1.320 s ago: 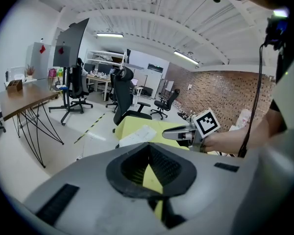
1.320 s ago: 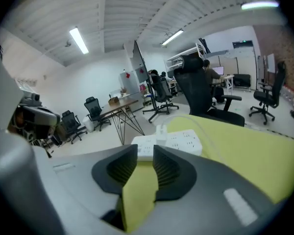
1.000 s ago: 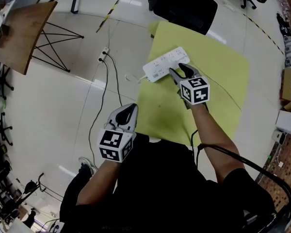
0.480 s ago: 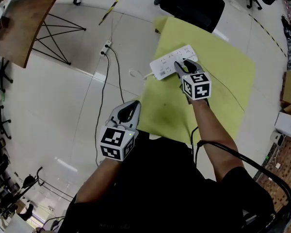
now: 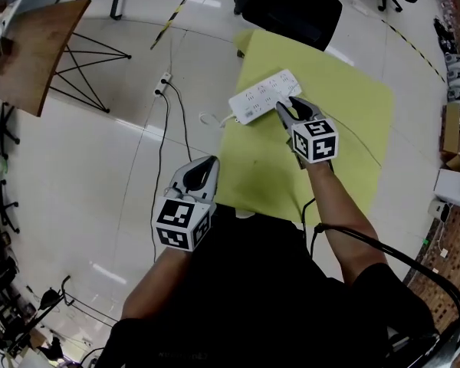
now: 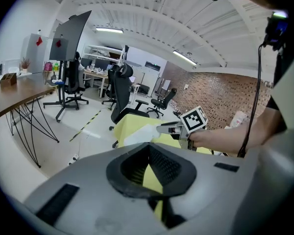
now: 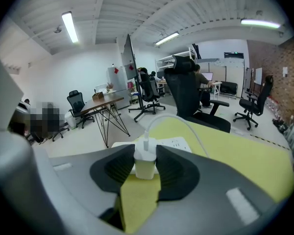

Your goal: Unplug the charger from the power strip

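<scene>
A white power strip (image 5: 262, 96) lies on the yellow table cover (image 5: 345, 121), its cord trailing off the left edge. My right gripper (image 5: 291, 107) hovers at the strip's near right end. In the right gripper view my right gripper (image 7: 146, 153) is shut on a small white charger (image 7: 145, 164). The charger's white cable (image 7: 186, 126) arcs up and to the right, and the power strip (image 7: 174, 143) lies just behind it. The charger's lower end shows against yellow cover. My left gripper (image 5: 205, 165) hangs off the table's near left corner, shut and empty, as the left gripper view (image 6: 149, 148) also shows.
A black office chair (image 5: 291, 6) stands at the table's far side. On the floor at left are a wooden table on wire legs (image 5: 34, 52) and a small floor socket with a black cable (image 5: 163, 84). Boxes (image 5: 454, 133) line the right edge.
My right gripper's jaws have closed on the charger and drawn back a little from the strip toward me. The left gripper has stayed where it was.
</scene>
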{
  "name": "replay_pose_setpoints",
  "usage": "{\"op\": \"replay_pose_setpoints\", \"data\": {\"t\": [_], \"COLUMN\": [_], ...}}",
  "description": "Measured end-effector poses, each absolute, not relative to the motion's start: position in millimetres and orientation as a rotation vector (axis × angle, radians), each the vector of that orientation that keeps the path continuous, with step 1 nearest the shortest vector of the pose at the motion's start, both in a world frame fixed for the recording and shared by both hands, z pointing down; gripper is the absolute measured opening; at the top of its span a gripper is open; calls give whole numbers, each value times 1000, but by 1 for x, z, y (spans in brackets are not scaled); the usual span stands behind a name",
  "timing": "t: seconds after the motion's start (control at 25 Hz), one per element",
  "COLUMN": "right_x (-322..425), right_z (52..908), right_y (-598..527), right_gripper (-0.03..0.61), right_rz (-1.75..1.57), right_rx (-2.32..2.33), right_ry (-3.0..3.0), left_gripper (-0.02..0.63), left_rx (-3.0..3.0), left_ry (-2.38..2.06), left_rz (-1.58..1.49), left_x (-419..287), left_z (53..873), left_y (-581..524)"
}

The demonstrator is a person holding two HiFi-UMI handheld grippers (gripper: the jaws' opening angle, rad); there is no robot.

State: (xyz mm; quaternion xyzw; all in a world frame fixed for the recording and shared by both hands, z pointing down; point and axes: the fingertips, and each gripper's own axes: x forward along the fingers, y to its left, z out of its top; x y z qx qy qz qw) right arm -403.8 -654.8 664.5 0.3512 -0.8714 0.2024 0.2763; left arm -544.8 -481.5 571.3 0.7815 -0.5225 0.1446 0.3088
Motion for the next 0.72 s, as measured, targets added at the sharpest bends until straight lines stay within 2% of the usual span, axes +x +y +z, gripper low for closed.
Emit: {"op": "replay_pose_setpoints", "data": {"t": [0.28, 0.72], "right_x": [-342, -259], "right_z": [655, 685], "right_y": [-611, -513], "right_gripper": [133, 135], "right_rz": [644, 998], "right_rx": [981, 979], "right_ry": [-2299, -2239], "left_gripper": [6, 6], "left_rx": [2163, 2306], "left_ry": [-1310, -1194], "left_rz": [364, 391], "left_x": [-509, -436], "left_z": [555, 533], "left_y": [-490, -487]}}
